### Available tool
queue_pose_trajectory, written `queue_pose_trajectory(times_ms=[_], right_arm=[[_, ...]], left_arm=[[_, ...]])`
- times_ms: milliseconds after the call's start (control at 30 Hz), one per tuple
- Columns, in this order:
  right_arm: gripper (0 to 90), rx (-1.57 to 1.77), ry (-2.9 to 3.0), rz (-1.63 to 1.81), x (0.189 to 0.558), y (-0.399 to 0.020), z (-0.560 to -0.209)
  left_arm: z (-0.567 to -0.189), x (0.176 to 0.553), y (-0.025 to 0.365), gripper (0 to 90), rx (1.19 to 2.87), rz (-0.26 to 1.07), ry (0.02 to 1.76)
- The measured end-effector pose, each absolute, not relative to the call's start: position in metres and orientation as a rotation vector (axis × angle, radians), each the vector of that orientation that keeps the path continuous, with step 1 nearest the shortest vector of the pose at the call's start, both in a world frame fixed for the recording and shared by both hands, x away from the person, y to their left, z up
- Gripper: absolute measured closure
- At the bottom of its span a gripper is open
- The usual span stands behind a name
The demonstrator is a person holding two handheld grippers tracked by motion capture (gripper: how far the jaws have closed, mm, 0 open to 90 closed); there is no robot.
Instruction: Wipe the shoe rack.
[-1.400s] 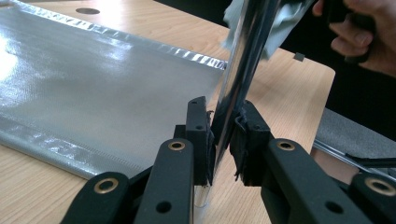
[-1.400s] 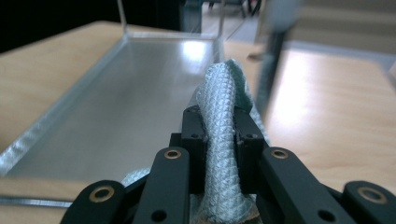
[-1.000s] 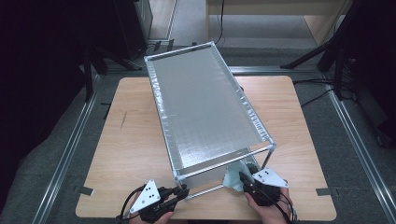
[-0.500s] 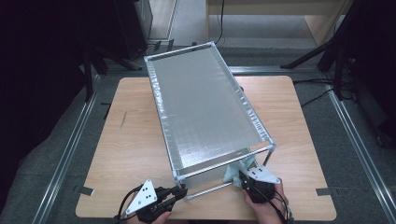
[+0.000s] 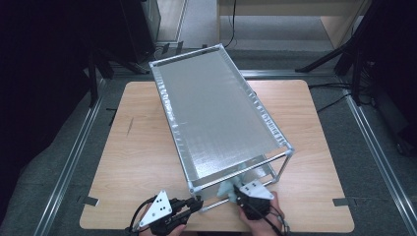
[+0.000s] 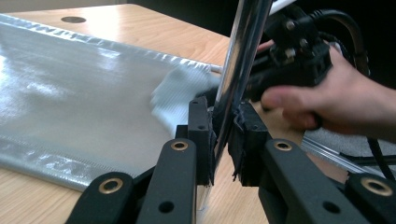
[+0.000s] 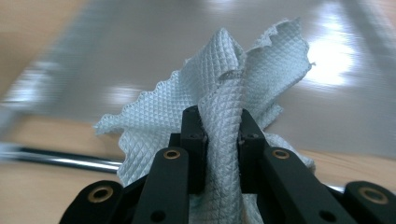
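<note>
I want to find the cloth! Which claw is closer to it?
Right. The right claw is pinching the cloth itself. The left claw is off to the side, clamped on the shiny pole of the rack.

Overhead forward-down view; two close gripper-mounted views.

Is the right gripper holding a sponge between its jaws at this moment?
No, the right gripper is shut on a pale quilted cloth.

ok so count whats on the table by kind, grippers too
metal-framed rack: 1
pale waffle-weave cloth: 1
grippers: 2, the left gripper clamped on a chrome post of the rack, the right gripper pinching the cloth
total: 4
</note>
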State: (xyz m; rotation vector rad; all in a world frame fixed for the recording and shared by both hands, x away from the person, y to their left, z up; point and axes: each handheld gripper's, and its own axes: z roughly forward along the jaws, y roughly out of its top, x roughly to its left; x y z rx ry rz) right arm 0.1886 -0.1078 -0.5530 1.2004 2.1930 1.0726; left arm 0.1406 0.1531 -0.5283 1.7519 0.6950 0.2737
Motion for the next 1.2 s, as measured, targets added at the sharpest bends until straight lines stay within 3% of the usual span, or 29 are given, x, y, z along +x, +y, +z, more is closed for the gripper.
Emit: queue_pose_trajectory(times_ms=[167, 333, 567, 833, 1200], right_arm=[[75.4, 1.066, 2.341, 1.187, 0.176, -0.077, -0.555], [65.5, 1.089, 2.304, 1.141, 0.181, -0.086, -0.554], [74.5, 1.235, 2.182, 1.014, 0.201, -0.133, -0.548], [76.9, 1.362, 2.013, 0.915, 0.214, -0.183, -0.542], [76.6, 1.174, 2.213, 1.066, 0.188, -0.111, -0.551]], left_arm=[[-0.528, 0.141, 0.154, 79.9, 1.751, 0.266, 0.696], [-0.529, 0.141, 0.154, 79.9, 1.755, 0.264, 0.690], [-0.528, 0.142, 0.157, 80.0, 1.760, 0.256, 0.682], [-0.528, 0.142, 0.157, 79.9, 1.757, 0.253, 0.684], [-0.528, 0.142, 0.155, 79.9, 1.753, 0.254, 0.693]])
